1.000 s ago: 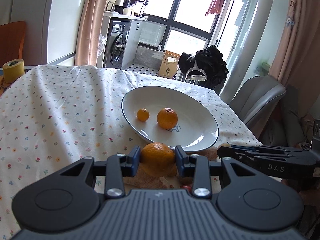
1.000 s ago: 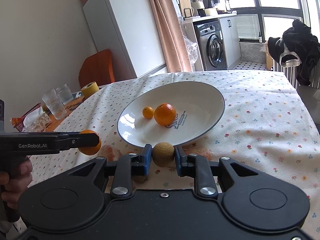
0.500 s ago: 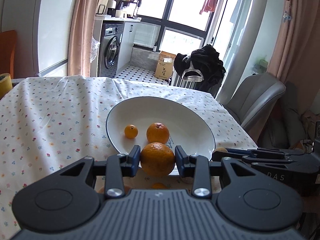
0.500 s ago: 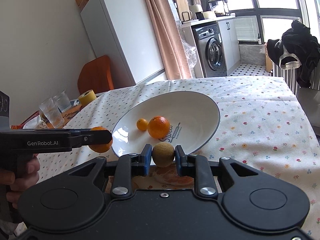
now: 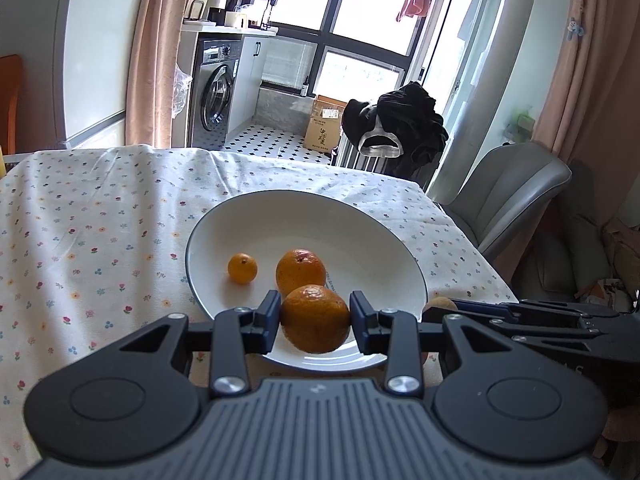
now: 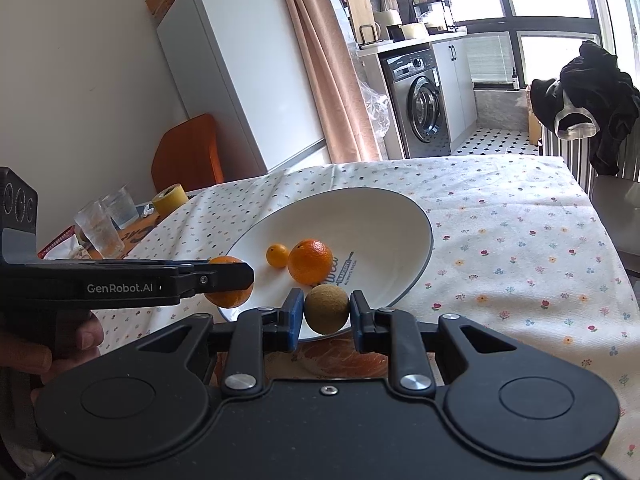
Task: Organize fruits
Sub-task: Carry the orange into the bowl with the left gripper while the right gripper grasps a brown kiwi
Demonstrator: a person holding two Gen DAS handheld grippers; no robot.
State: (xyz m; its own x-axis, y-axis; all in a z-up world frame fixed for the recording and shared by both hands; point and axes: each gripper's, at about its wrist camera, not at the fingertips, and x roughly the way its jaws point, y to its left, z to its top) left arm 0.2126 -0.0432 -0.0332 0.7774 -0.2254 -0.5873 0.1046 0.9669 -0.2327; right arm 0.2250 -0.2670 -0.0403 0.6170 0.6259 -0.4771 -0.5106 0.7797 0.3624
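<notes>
Left tool (image 5: pixel 316 318) around orange (image 5: pixel 315 319), over plate (image 5: pixel 372 232).

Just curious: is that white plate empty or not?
Not empty: the plate holds a small orange and a bigger orange.

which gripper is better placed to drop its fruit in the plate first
Left, probably. The left gripper holds its orange over the plate, near the two oranges already inside. The right gripper holds a kiwi only at the near rim.
</notes>
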